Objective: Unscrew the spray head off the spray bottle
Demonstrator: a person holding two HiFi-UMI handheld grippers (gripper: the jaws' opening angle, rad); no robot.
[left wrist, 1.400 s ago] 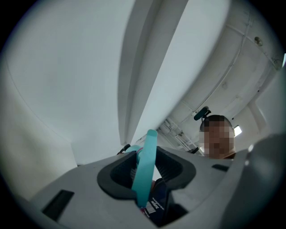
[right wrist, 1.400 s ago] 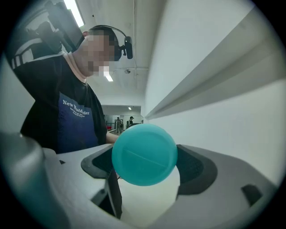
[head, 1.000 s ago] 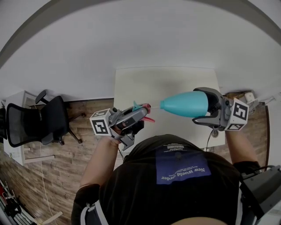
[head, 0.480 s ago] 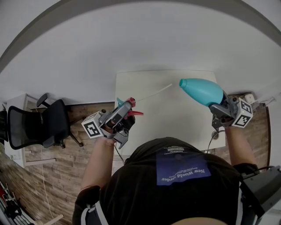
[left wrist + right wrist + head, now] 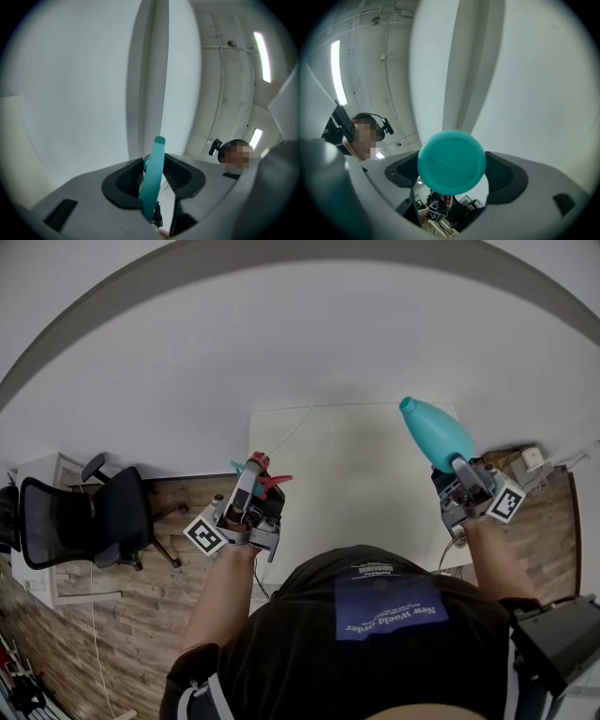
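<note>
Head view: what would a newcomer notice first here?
The teal spray bottle, headless, is clamped near its base in the right gripper and held up over the white table's right side. At left, the left gripper pinches the detached spray head, its thin dip tube trailing toward the table's far edge.

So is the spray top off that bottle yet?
Done: the teal spray head with red trigger is off, its thin white tube bare. In hand: left tool grips it, right tool grips the teal plastic bottle, well apart. Left: probably just setting both on the white table.
</note>
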